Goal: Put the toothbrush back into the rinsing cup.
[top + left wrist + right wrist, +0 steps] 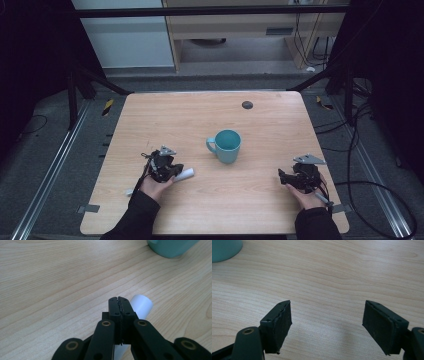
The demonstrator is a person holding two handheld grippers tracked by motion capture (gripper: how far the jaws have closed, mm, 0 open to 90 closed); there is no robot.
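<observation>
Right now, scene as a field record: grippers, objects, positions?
left gripper: jaws closed together above a white tube, not gripping it
white tube: lying flat on the table under the left gripper, end pointing toward the mug
right gripper: open, nothing between jaws
teal mug: upright, mid-table, handle to the left
table: light wood

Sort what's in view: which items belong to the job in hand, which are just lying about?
In play:
- white tube, lying on the table under the left gripper, whose jaws are shut above it
- teal mug, upright mid-table
- right gripper, open over bare wood

Lying about:
- dark round disc near the table's far edge
</observation>
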